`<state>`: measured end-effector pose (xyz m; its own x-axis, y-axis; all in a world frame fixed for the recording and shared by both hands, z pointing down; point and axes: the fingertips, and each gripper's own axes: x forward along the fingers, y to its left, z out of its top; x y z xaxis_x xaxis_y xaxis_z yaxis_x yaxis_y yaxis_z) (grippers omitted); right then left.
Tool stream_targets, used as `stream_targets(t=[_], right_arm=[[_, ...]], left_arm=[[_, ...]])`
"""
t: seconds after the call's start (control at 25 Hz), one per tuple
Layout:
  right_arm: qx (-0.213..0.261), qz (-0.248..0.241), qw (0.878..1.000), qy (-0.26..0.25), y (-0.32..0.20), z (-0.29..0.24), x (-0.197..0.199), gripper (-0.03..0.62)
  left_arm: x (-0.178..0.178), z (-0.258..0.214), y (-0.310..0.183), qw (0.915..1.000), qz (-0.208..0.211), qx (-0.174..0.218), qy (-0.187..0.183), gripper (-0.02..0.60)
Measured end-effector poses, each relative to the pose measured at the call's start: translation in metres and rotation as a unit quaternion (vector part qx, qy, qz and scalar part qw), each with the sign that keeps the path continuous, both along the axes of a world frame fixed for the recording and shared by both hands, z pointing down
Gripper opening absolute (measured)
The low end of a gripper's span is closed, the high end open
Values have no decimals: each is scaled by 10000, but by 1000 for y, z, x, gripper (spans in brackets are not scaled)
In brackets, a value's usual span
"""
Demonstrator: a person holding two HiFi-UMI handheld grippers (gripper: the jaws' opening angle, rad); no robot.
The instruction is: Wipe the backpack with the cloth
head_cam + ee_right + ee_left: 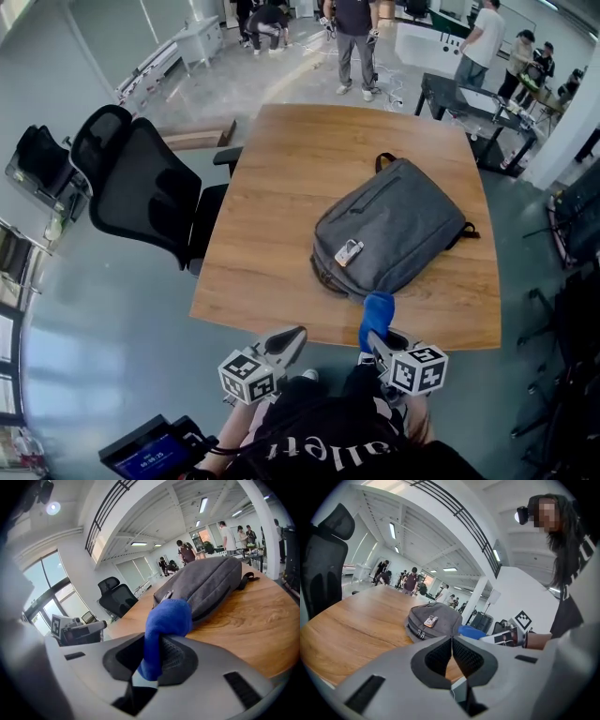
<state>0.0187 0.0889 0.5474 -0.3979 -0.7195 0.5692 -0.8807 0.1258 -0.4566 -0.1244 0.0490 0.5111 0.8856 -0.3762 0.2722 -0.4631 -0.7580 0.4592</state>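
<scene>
A grey backpack [394, 228] lies flat on the wooden table [281, 225], a small metal tag near its near end; it also shows as the backpack [433, 619] in the left gripper view and the backpack [206, 585] in the right gripper view. My right gripper [377, 344] hangs at the table's near edge, just short of the bag, shut on a blue cloth [376, 316] that sticks up from the jaws, the cloth [161, 630] bunched between them. My left gripper [291, 339] is beside it to the left, shut with nothing in it, jaws touching [452, 656].
A black office chair [141, 192] stands at the table's left side. Several people stand at the far end of the room beyond the table. A dark desk [469, 103] is at the back right. A handheld device with a screen [150, 455] shows at bottom left.
</scene>
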Motion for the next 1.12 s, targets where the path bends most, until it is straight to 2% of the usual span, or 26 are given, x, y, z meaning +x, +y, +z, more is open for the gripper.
stream_targets(t=[0.2,0.4,0.6,0.84,1.12], right_arm=[[84,419,9990,-97,23,-5,-44,78],[63,664,9975,-229,57,-11,-68,78],[-3,822,9963,-263,97,-11,-69,77],[40,706,9971,-269,134,-17,-76,78],[122,624,9977,-251,197,-28,-71,77]], left_arm=[[-41,5,18,9996,268,-41,1,8],[-54,4,36,9988,469,-71,128,8],[-51,5,72,9976,656,-126,188,8],[-46,9,111,9972,713,-170,150,8],[-20,-12,182,9961,759,-128,424,8]])
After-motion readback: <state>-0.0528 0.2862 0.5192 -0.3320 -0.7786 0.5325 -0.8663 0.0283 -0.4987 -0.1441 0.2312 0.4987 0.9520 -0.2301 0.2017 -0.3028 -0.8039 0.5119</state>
